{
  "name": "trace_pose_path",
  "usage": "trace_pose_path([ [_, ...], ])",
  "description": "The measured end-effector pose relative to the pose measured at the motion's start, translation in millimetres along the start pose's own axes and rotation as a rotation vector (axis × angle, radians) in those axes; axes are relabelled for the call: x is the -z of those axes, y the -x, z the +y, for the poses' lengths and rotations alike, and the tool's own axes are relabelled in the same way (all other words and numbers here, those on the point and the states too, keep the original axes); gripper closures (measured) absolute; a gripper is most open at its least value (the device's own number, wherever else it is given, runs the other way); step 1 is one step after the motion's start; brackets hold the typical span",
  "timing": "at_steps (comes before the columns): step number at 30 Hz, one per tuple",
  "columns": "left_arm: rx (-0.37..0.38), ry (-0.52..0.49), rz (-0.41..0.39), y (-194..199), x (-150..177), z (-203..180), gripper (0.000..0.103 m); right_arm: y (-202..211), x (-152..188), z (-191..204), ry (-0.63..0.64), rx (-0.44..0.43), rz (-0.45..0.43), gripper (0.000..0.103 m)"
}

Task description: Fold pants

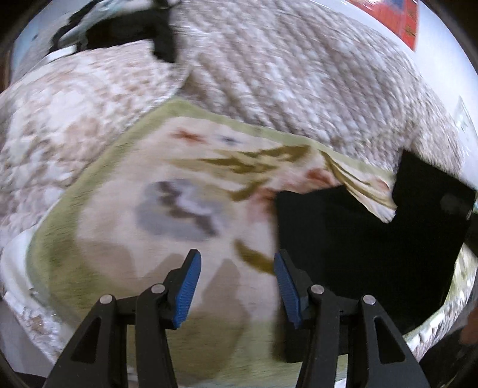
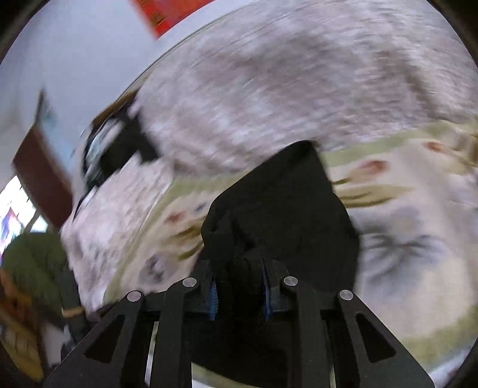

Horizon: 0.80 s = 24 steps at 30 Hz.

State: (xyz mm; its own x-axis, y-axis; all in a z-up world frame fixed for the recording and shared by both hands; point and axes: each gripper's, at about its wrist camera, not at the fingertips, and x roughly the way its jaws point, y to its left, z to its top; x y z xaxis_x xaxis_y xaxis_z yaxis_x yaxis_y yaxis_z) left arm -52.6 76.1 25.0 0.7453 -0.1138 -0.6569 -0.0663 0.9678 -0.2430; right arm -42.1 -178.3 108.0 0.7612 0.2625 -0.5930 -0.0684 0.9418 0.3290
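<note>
While the left tool (image 1: pixel 237 286) hangs with its blue-padded fingers (image 1: pixel 188 291) spread wide and nothing between them, it sits above a cream sheet (image 1: pixel 125 209) with a green border and a printed pattern of leaves and a grey figure. Just to that tool's right lie the black pants (image 1: pixel 358 244), a dark mass resting on the sheet, with a turned-up corner of the sheet draped across their upper edge. Seen from the right wrist, the right tool (image 2: pixel 239 294) has its fingers drawn in close and pinching a bunched fold of the pants (image 2: pixel 277 203), the black cloth filling the gap between the pads and rising in a peak beyond them. Both views are smeared by motion blur, so fine folds in the pants cannot be made out. Farther off, a beige quilted bedspread (image 1: pixel 298 74) covers the bed behind the sheet. A black and white object (image 1: pixel 125 32) lies on the bedspread at the far side, and a red poster (image 2: pixel 167 12) shows on the pale wall beyond.
</note>
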Motion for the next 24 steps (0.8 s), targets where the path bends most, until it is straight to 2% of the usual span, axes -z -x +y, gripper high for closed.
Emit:
trace_pose_path([
  [4, -0.020, 0.050, -0.014, 7, 0, 22, 0.049, -57, 33, 33, 0.083, -0.070, 0.158, 0.081],
  [5, -0.020, 0.054, -0.014, 8, 1, 24, 0.049, -75, 47, 37, 0.097, -0.070, 0.216, 0.081],
  [7, -0.019, 0.057, -0.011, 8, 3, 28, 0.049, -89, 65, 41, 0.132, -0.052, 0.252, 0.081],
  [14, 0.003, 0.065, -0.019, 11, 3, 29, 0.049, -63, 46, 64, 0.189, -0.034, 0.165, 0.081],
  [16, 0.008, 0.060, -0.023, 12, 3, 27, 0.049, -66, 52, 72, 0.205, -0.050, 0.177, 0.081],
  [18, 0.009, 0.058, -0.022, 12, 3, 26, 0.049, -82, 67, 77, 0.241, -0.030, 0.225, 0.081],
  [20, 0.004, 0.060, -0.022, 12, 3, 28, 0.049, -94, 80, 72, 0.223, -0.029, 0.259, 0.080],
  [21, 0.001, 0.064, -0.023, 12, 3, 29, 0.049, -93, 81, 72, 0.226, -0.033, 0.248, 0.078],
  [23, -0.006, 0.074, -0.021, 11, 3, 33, 0.049, -88, 80, 75, 0.228, -0.070, 0.239, 0.062],
  [24, -0.009, 0.078, -0.018, 10, 3, 33, 0.049, -86, 79, 76, 0.226, -0.088, 0.243, 0.060],
])
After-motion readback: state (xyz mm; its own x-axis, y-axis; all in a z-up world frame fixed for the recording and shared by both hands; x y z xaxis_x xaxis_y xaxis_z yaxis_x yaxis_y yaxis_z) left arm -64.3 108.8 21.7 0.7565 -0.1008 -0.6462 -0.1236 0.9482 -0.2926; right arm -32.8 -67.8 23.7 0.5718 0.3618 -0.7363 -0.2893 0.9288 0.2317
